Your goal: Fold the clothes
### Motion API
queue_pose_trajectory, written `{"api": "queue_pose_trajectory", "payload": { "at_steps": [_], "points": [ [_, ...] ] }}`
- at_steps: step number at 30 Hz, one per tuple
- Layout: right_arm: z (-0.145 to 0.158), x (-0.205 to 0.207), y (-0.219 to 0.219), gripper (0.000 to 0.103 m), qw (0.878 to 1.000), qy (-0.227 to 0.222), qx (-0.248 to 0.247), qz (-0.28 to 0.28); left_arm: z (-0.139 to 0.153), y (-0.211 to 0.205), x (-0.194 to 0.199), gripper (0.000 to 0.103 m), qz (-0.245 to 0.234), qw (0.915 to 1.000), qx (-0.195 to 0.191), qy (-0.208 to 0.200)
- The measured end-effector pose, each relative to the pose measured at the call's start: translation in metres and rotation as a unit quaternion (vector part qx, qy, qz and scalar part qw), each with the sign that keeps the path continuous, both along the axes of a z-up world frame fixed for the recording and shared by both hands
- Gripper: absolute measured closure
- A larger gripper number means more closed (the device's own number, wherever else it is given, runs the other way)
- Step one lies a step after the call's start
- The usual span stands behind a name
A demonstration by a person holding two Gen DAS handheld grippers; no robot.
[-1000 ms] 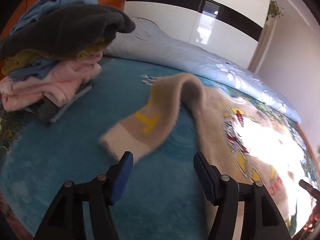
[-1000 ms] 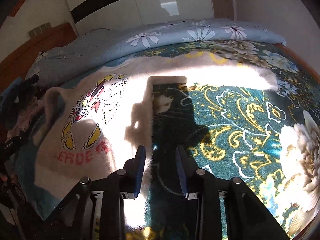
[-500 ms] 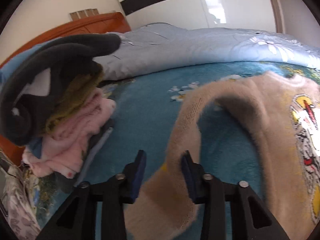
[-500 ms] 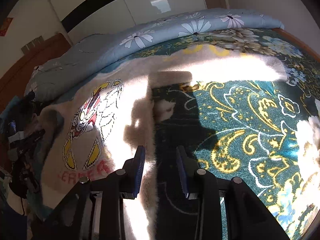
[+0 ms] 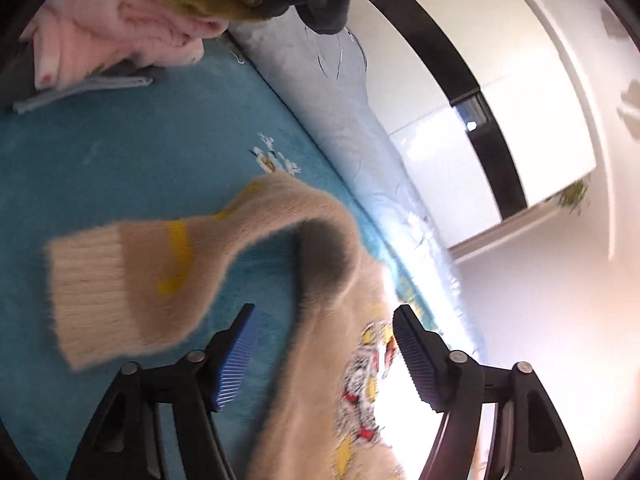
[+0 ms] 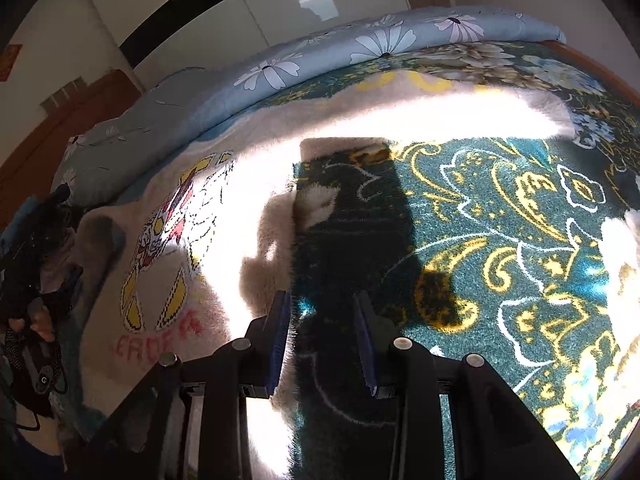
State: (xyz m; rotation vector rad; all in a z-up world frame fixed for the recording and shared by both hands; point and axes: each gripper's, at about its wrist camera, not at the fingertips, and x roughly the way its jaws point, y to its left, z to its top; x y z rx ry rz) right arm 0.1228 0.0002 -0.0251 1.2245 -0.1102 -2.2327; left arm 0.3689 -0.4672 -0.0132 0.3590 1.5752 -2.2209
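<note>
Your left hand-held gripper (image 5: 324,350) is spread wide, with nothing between its blue pads. The beige sweater (image 5: 344,364) runs up between the two fingers without touching either pad that you can see. Its sleeve (image 5: 160,276) arches up off the teal blanket (image 5: 120,168) and comes down to the left, the ribbed cuff (image 5: 84,280) lying flat with yellow marks just beside it. At the far left sits a stack of folded clothes (image 5: 168,8), pink under mustard and dark grey, well apart from the sleeve.

Your right hand-held gripper (image 6: 322,340) is partly spread and holds nothing. Its left pad is at the sweater's fuzzy right edge (image 6: 288,264); whether it touches the fabric cannot be told. The sweater body (image 6: 168,248) lies flat to the left with its cartoon print and red lettering facing up, and its other sleeve (image 6: 440,108) stretches away to the far right in strong sunlight. The patterned green and gold blanket (image 6: 500,240) lies under the right finger. A pale blue floral quilt (image 6: 360,48) is bunched along the far side of the bed.
</note>
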Motion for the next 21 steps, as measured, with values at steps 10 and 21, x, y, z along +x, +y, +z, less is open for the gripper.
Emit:
{"api": "queue_pose_trajectory", "payload": {
  "at_steps": [10, 21],
  "points": [
    [-0.009, -0.002, -0.001, 0.070, 1.000, -0.001, 0.014, 0.010, -0.004, -0.039, -0.025, 0.022, 0.147, 0.9856, 0.043, -0.072],
    [-0.010, -0.003, -0.002, 0.070, 1.000, 0.003, 0.018, 0.021, -0.002, -0.041, -0.039, 0.091, 0.132, 0.9730, -0.020, -0.188]
  ]
}}
